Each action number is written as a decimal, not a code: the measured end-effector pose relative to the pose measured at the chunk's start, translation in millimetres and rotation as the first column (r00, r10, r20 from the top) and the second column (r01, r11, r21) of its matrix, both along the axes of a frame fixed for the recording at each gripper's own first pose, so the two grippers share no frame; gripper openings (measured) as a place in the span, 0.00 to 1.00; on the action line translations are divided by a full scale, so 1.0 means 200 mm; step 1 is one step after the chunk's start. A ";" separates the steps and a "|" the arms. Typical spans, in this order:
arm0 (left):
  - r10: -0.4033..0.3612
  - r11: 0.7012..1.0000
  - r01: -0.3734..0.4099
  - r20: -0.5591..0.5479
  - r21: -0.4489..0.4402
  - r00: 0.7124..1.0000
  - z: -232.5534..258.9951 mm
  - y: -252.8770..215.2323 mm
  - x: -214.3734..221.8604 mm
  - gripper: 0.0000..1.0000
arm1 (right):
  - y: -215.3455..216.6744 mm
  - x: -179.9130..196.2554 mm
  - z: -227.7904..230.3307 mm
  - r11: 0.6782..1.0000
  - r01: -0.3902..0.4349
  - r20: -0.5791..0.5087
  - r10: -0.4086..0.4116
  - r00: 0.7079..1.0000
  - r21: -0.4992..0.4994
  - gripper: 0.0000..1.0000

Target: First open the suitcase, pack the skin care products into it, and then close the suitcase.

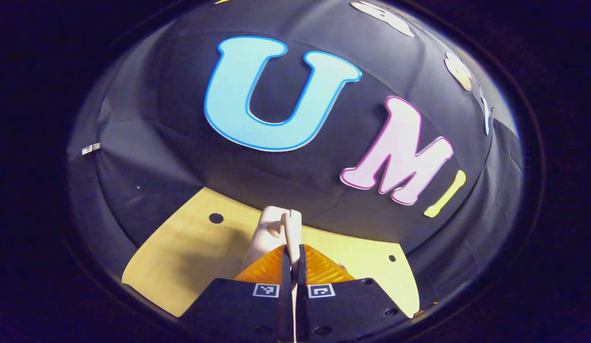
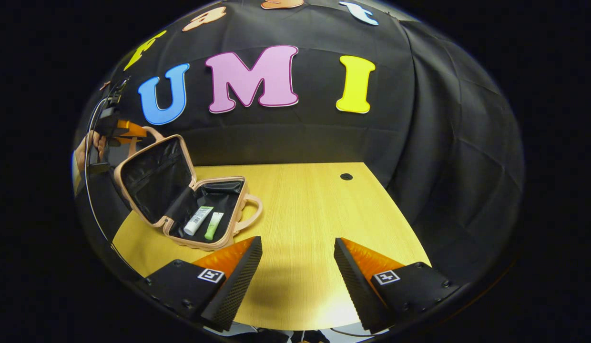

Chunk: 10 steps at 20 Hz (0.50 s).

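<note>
A pale pink suitcase [image 2: 238,216] lies open at the left of the wooden table [image 2: 314,214], its black-lined lid [image 2: 155,178] raised upright. Inside the base lie a white tube [image 2: 198,220] and a green tube [image 2: 213,225] side by side. In the left gripper view, my left gripper [image 1: 294,252] is shut on the pale top edge of the lid [image 1: 288,228]. The right gripper view shows that same gripper [image 2: 126,129] at the lid's top, held by a hand [image 2: 88,145]. My right gripper [image 2: 298,267] hovers open over bare table, right of the suitcase.
The table has a round cable hole [image 2: 346,176] near its far edge and another hole [image 1: 216,218] in the left gripper view. Black cloth walls close in the back and right. A cable [image 2: 88,143] hangs at the far left.
</note>
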<state>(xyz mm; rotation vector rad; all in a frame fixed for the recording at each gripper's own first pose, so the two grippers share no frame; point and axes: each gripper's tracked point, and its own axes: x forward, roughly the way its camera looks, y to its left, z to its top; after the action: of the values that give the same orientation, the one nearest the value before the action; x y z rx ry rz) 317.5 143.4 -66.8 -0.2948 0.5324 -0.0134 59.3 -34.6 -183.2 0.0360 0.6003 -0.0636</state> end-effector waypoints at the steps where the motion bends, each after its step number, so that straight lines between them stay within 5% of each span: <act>1: -0.034 0.999 0.034 -0.006 -0.014 0.999 -0.02 -0.14 -0.01 0.07 | -0.01 0.01 0.00 1.000 0.000 0.004 0.000 1.000 0.015 0.97; 10: -0.217 0.976 0.207 -0.193 -0.068 0.957 -0.68 -1.10 -0.05 0.08 | -0.17 0.04 0.00 0.997 -0.015 0.024 0.013 1.000 0.074 0.97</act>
<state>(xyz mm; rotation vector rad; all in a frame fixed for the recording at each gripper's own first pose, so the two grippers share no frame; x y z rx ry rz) 306.9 -75.8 -201.9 -0.2850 0.7629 -0.2068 67.2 -67.7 -182.3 0.1049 0.5790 -0.0274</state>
